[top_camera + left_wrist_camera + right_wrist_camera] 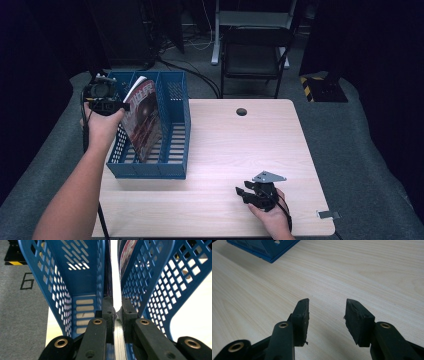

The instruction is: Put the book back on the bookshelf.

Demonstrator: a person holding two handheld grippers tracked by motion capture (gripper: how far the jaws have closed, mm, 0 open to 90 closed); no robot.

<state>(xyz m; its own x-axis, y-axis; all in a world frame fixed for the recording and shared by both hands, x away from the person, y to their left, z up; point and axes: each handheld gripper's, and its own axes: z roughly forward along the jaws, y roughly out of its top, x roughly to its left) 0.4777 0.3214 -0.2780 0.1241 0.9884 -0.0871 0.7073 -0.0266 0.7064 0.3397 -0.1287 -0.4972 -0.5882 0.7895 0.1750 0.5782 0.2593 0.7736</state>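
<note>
Magazine [144,117] upright, leaning rightward, in blue file rack [177,100], left tongs [119,106] clamped.

The magazine [144,120] is thin, with a glossy cover in dark red and a white band of red lettering near its top edge. It stands on its lower edge inside the blue file rack [177,125], in the left one of the 2 compartments seen from above, and it tilts, its top toward the far left. The rack, of perforated blue plastic with a slotted floor, sits on the far left part of the table. In the left gripper view the magazine's white page edge [115,277] runs up the middle between 2 blue lattice walls [57,295].
</note>
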